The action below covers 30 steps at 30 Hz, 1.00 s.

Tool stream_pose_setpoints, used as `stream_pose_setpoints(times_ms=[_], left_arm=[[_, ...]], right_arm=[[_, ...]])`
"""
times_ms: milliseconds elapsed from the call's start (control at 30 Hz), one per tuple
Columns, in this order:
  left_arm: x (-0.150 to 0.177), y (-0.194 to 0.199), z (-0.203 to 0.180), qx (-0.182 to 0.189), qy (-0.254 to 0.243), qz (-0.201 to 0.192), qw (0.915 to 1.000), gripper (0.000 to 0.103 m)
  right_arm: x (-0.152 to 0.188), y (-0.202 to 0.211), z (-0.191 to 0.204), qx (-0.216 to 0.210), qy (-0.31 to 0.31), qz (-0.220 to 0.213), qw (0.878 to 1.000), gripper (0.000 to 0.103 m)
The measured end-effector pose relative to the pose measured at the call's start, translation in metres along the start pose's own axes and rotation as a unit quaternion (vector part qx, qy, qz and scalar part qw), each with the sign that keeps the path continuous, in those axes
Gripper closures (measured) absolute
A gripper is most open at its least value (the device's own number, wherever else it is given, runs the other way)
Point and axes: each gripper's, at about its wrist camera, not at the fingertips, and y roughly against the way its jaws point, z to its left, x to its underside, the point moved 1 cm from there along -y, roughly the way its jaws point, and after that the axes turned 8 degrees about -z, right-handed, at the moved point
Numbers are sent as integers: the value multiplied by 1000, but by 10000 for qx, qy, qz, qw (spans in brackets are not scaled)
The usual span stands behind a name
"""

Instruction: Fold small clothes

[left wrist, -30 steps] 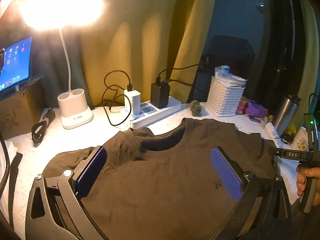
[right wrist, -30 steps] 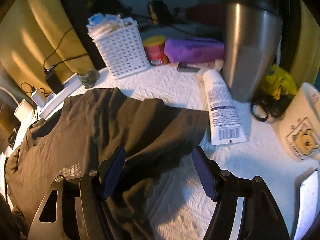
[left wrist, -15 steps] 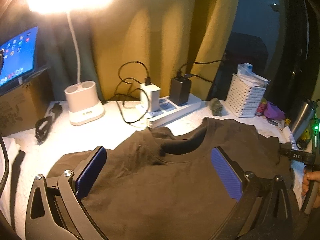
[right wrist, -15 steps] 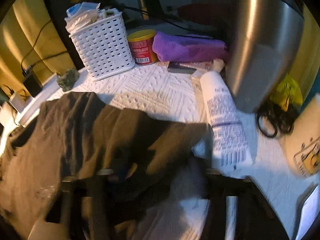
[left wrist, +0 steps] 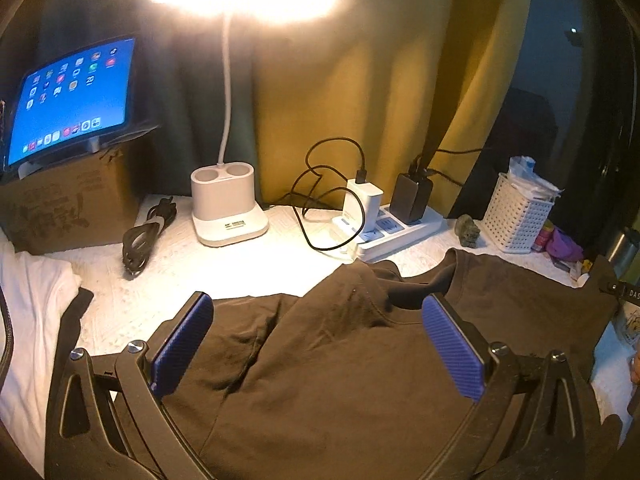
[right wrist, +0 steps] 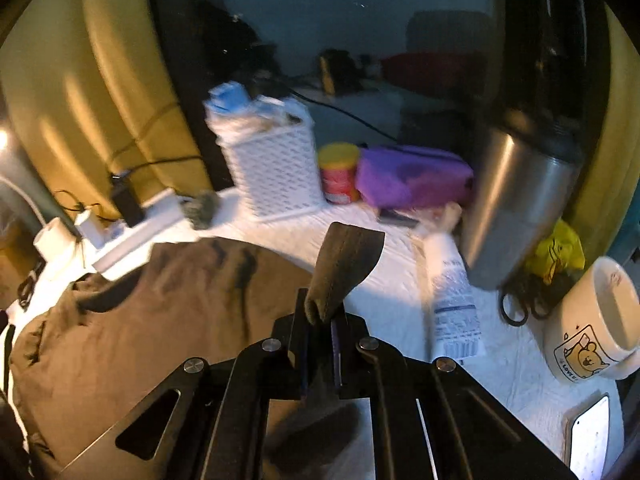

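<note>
In the left wrist view, the brown T-shirt [left wrist: 340, 360] lies spread on the white table covering [left wrist: 240, 264], filling the lower centre and right of the frame. Its neckline points to the upper right, toward the power strip [left wrist: 400, 232], so its long axis runs from the bottom of the frame up to there. The left gripper [left wrist: 320, 344] hangs over the cloth with its jaws spread wide; the blue pads [left wrist: 452, 352] stand well apart and pinch nothing. The shirt's hem is cut off behind the gripper frame at the bottom edge. A lamp [left wrist: 228, 208] glares out the upper centre, washing away its head.

In the right wrist view, the picture is smeared by blur. The right gripper [right wrist: 322, 332] has just been closing, and its jaws are now clamped on a fold of the T-shirt's sleeve [right wrist: 344, 268], which stands up from between them in the centre of the frame. The body of the shirt sprawls across the lower left, with the collar toward the left edge. The pads are mostly hidden by the cloth. A steel tumbler [right wrist: 516, 208] rises at the right, and the print on the tube [right wrist: 452, 304] beside it is unreadable.
</note>
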Motion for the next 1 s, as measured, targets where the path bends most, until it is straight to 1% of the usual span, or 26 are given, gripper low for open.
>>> stream_pose_setpoints(times_ms=[167,367,467,600,700,867,900,933,967,1000], left_arm=[[2,8,7,228,93,32,9997,0],[7,17,19,439,144,94,9989,0],[10,19,26,481,204,130,9986,0],[14,19,37,502,299,221,9980,0],[15,20,44,469,328,250,9981,0],[15,23,52,377,369,229,9983,0],[16,24,53,361,377,222,9984,0],[17,25,53,344,381,225,9984,0],[17,26,53,333,382,232,9984,0],[18,27,53,326,384,233,9985,0]], right_arm=[[-1,12,35,-5,320,-103,9994,95],[11,11,76,75,633,-28,9980,95],[21,1,91,-126,553,184,9982,95],[37,-16,114,-218,522,436,9974,95],[50,-29,129,-286,504,674,9960,95],[67,-38,148,-567,456,1048,9918,92],[70,-39,150,-647,419,1126,9906,91],[74,-39,152,-758,400,1204,9890,82],[77,-38,155,-866,373,1279,9873,64],[80,-36,156,-983,332,1347,9854,52]])
